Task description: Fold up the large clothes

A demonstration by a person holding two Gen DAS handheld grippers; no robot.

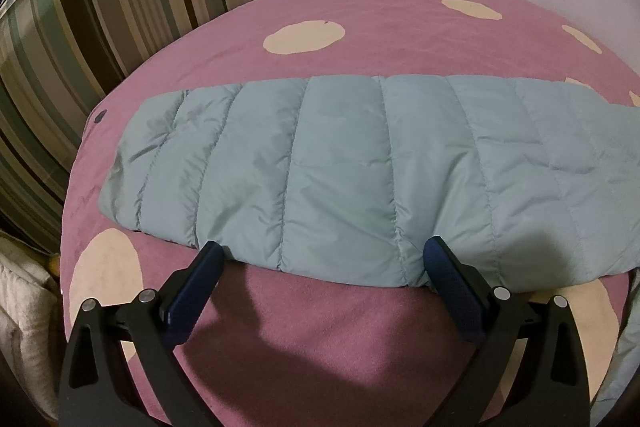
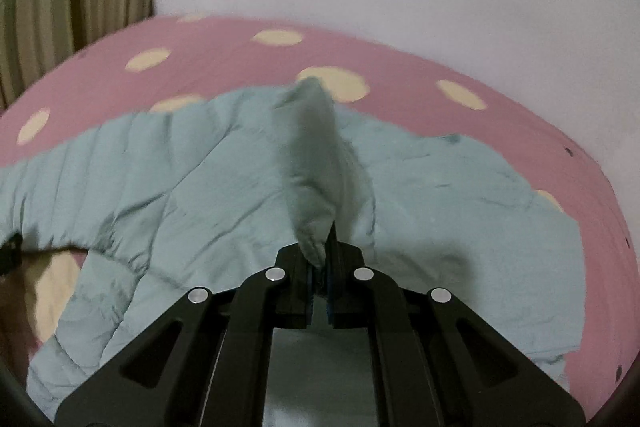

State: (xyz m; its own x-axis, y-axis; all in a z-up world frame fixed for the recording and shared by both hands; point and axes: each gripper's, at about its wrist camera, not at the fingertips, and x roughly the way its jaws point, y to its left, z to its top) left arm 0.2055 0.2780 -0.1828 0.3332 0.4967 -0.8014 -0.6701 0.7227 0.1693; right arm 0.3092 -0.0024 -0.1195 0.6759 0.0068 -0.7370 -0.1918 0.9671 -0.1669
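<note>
A pale blue quilted jacket (image 1: 340, 163) is spread on a pink spotted bedcover (image 1: 320, 327). In the right wrist view, a peaked ridge of the jacket (image 2: 312, 163) is pinched between the clenched jaws of the right gripper (image 2: 320, 259), the cloth rising directly ahead of the tips while the rest lies slack below and to both sides. The left gripper (image 1: 324, 251) is held with its jaws spread wide and nothing between them, the near edge of the garment lying just ahead of and between the tips.

The fold would probably be best served if the held ridge were carried across in one smooth arc (the puffy filling looks likely to spring back), with the near edge pinned or gripped by the free jaws so the body does not drag.

No brand, label or legible writing can be seen in either view.
</note>
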